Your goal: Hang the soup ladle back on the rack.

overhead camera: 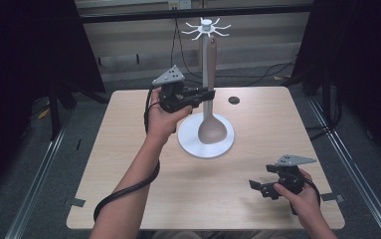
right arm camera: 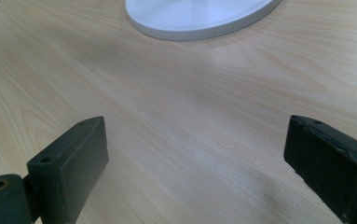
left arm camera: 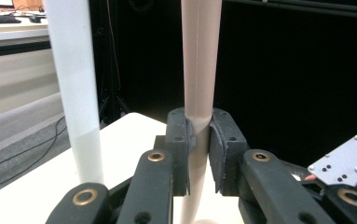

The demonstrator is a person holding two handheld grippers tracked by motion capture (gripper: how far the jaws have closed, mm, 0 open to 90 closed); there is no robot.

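The beige spoon (overhead camera: pixel 211 119) is held upright beside the white stand's pole (overhead camera: pixel 205 74), handle up, bowl down at the round base (overhead camera: pixel 193 144). Its handle (left arm camera: pixel 199 93) is clamped between the left gripper's (overhead camera: pixel 205 94) jaws. The right gripper (overhead camera: pixel 260 188) is held wide open, holding nothing, over the pale wooden table (overhead camera: pixel 128 164), with dark curtains around.

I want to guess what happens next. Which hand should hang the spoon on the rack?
Left, probably. The left gripper is clamped on the spoon handle beside the rack pole. The right gripper sits open, far off.
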